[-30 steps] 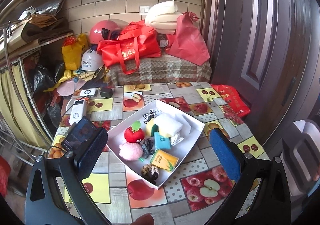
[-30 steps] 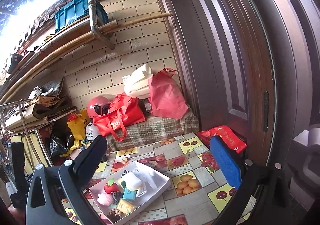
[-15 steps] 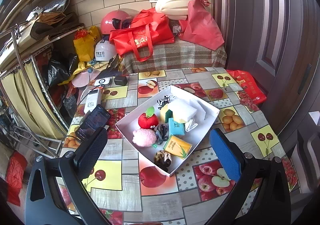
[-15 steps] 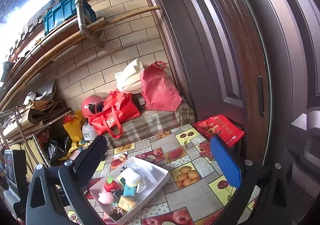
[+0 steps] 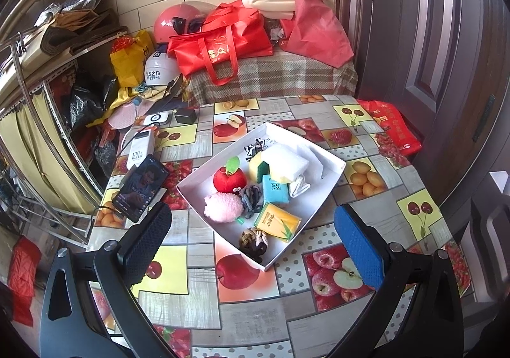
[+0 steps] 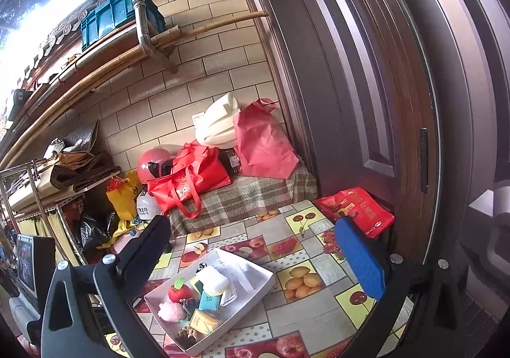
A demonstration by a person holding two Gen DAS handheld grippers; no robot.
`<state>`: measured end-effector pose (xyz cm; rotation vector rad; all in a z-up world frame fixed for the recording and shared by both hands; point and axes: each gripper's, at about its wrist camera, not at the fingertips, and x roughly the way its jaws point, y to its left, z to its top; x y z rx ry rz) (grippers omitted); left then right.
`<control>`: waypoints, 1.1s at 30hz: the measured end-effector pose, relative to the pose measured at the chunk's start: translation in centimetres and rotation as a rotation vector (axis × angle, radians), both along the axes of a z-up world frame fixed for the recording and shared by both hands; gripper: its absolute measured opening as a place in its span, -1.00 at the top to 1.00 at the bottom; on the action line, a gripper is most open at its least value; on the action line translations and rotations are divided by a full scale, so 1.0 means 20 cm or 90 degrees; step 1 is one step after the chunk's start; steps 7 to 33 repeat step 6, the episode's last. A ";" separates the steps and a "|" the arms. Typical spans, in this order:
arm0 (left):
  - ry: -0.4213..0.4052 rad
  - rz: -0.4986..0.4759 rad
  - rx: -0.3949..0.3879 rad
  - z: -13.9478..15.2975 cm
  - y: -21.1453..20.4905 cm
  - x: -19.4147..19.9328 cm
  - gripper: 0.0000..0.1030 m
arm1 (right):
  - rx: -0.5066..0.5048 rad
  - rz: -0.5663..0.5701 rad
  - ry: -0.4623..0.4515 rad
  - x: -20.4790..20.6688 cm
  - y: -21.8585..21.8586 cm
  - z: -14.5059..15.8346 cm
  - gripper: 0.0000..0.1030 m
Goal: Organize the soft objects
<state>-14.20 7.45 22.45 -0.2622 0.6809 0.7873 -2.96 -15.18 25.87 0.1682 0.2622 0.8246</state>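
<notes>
We see the bench [image 5: 376, 303], covered in a fruit-print cloth, with a checked-cloth shelf [image 5: 274, 77] of red bags behind it and a dark door [image 6: 366, 87] to the right.

Left tongs [image 5: 251, 249]: held above the near edge of the bench and tilted down towards it, the jaws spread wide with nothing between them. One pad is black [image 5: 145, 241], the other blue [image 5: 358, 251].

Right tongs [image 6: 250, 259]: held higher and aimed more level, towards the wall and door, the jaws likewise wide and empty.

White tray [image 5: 325, 163]: rests on the middle of the bench, turned corner-on. In the left wrist view its near corner falls between the two pads, though the tray lies beyond and below them, clear of both. In the right wrist view it sits low between the pads, well apart from them.

Soft things inside the tray, largest first: a white sponge block [image 5: 288, 163]; a red plush apple [image 5: 229, 179] with a green leaf; a pink fluffy ball [image 5: 223, 207] touching the apple's near side; a yellow packet [image 5: 277, 221]; a teal packet [image 5: 275, 189]; a knotted brown bundle [image 5: 253, 241] in the near corner.

A phone [image 5: 140, 187] lies on the bench left of the tray, just beyond the black pad.
</notes>
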 end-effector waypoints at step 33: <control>0.001 0.001 -0.009 -0.01 0.01 0.01 -0.99 | -0.001 0.002 -0.002 -0.01 0.01 0.00 -1.00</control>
